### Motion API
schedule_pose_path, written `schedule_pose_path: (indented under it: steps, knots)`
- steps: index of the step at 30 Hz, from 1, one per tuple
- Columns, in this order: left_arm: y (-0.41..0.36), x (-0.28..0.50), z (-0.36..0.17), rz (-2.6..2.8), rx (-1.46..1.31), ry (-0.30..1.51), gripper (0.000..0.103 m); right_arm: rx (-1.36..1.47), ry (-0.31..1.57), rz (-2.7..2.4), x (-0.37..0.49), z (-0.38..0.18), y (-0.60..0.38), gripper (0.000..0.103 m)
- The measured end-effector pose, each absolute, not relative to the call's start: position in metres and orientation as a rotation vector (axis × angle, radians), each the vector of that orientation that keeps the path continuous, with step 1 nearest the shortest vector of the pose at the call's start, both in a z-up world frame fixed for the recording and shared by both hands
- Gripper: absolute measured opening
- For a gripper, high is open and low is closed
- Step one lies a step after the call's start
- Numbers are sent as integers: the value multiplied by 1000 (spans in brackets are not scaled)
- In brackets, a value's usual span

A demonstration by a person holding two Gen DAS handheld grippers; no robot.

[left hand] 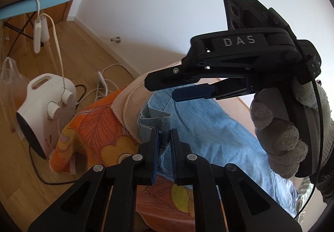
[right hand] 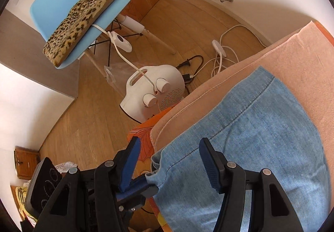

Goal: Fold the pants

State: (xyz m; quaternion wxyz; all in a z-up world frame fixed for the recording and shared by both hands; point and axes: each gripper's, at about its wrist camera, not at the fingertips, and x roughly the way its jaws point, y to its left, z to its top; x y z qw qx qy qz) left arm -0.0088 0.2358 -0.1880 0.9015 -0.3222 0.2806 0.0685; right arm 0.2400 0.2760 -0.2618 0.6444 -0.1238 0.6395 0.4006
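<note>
Jaws of left gripper (left hand: 165, 138) clamped on denim corner at hem of pants (left hand: 208, 119); no earlier view given. Right gripper (right hand: 171, 161) jaws apart, nothing between pads, poised over same hem edge, beside left one. Pants lie flat on peach cloth (right hand: 302, 60) over orange floral sheet (left hand: 94, 131), long axis running away from both jaws. Judgement: right jaws need second hem corner, just beneath, before lifting.

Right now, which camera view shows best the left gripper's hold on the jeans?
The left wrist view: the left gripper is shut on the hem corner of the jeans. The right wrist view shows only its blue fingertips at that hem, partly hidden.
</note>
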Motion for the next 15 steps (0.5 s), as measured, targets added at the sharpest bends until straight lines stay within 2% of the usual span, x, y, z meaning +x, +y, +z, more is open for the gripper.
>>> schedule_pose_path:
  steps: [2,7,8,9,10,11,12,14,15]
  knots:
    - [233,-8,-189,135,-660,581,9,-329,1483,894,238,-273,286,59]
    - [225,-5,-190,125,-616,587,9,-411,1519,859,231,-291,304,43]
    - [224,-6,-190,133,-609,584,9,-437,1506,852,229,-291,305,32]
    - [224,-7,-190,148,-603,579,10,-442,1505,844,230,-291,303,16]
    - [224,-9,-190,174,-597,576,10,-424,1518,842,232,-292,301,9]
    - [224,-12,-190,201,-592,571,15,-390,1534,842,236,-293,298,6]
    - [225,-14,-191,225,-586,572,32,-365,1542,841,238,-293,295,4]
    - [226,-17,-194,238,-588,570,51,-348,1542,844,239,-294,292,3]
    - [228,-16,-196,240,-597,579,53,-346,1538,845,239,-294,292,3]
